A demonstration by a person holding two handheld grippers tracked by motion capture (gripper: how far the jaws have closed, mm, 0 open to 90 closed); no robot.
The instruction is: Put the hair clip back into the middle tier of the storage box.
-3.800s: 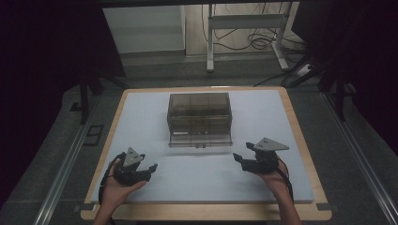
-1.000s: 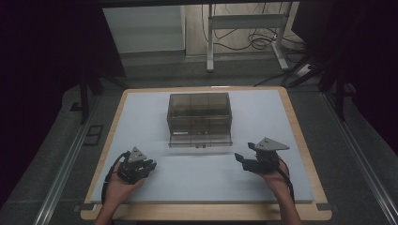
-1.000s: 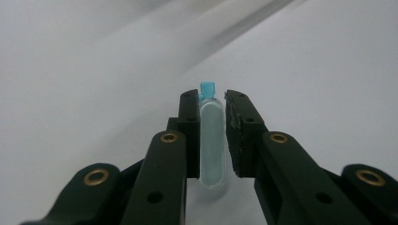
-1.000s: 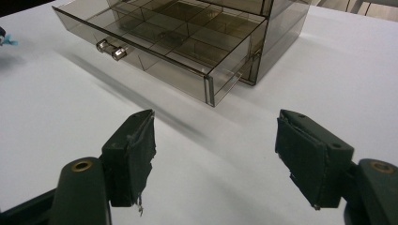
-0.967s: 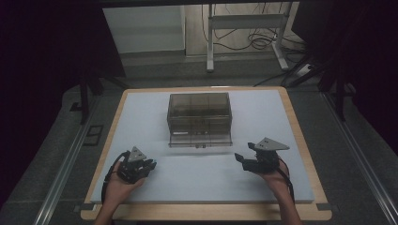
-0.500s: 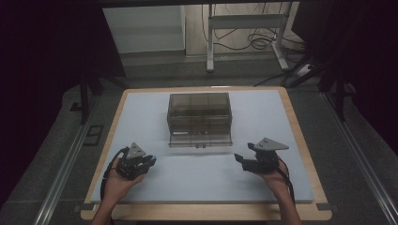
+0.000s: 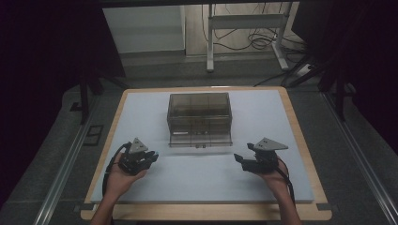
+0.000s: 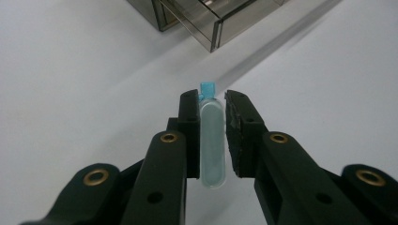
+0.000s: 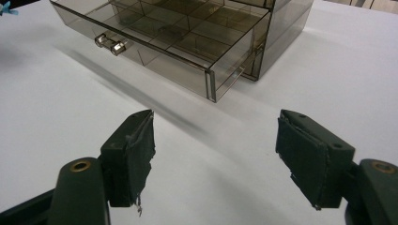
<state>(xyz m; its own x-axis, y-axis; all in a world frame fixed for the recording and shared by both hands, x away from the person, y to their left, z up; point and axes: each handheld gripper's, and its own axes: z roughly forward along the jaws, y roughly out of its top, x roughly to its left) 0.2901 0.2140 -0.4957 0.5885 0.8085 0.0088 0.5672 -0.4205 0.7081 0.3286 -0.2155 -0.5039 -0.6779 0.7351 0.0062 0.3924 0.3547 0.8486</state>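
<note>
- High view: the worktop is a pale sheet with a wooden rim, and a person's two forearms come in from its near edge.
- A smoky clear drawer box stands at the middle of the far half of the worktop; its bottom drawer is pulled out toward the person. The right gripper view shows the drawer split into compartments, with a small clear knob on its front.
- The right claw sits at the near right of the worktop, pointing left, well apart from the box. In the right gripper view its jaws stand spread wide over bare worktop, the right claw holding nothing.
- The left claw sits at the near left, pointing right toward the drawer's side. In the left gripper view the left claw is pressed onto a small clear capsule-shaped piece with a pale teal tint, pinched flat between the pads.
- A tiny blue tab sticks out of that piece just past the jaw tips.
</note>
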